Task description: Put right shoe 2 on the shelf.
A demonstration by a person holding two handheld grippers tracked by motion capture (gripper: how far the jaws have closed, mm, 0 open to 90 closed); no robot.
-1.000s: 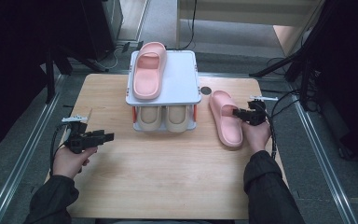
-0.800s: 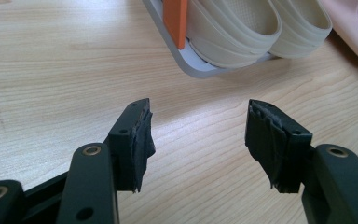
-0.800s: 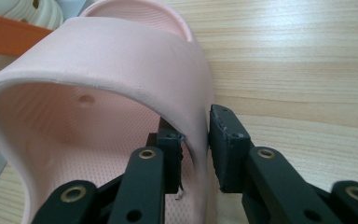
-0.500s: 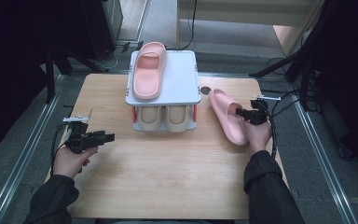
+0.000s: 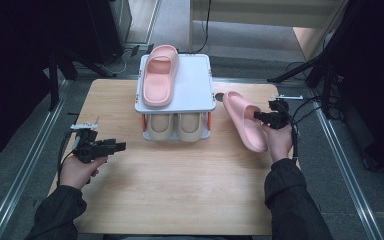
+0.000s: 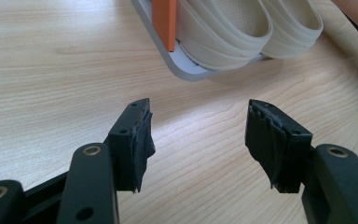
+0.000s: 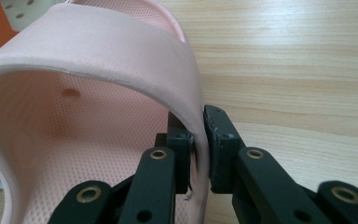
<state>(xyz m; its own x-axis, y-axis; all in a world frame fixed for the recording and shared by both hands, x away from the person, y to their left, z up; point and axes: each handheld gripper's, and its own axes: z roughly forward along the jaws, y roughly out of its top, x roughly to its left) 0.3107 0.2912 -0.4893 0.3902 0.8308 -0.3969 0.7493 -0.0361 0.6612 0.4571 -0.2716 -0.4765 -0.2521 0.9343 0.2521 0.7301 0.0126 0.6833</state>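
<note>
A grey two-level shoe rack (image 5: 195,85) stands at the table's far middle. One pink slipper (image 5: 157,75) lies on its top shelf, and a beige pair (image 5: 177,127) (image 6: 242,28) sits on the lower shelf. My right gripper (image 5: 266,117) (image 7: 198,149) is shut on the strap of a second pink slipper (image 5: 242,122) (image 7: 88,88), holding it tilted to the right of the rack. My left gripper (image 5: 114,146) (image 6: 198,140) is open over bare wood at the left, with nothing between its fingers, pointing toward the rack.
The wooden table (image 5: 180,185) has metal rails along both sides. A small dark round object (image 5: 219,96) lies on the table just right of the rack. Black stands and cables crowd the floor at the back.
The right gripper has lifted and tilted the pink slipper, turning its toe toward the rack. The left gripper has stayed where it was.
</note>
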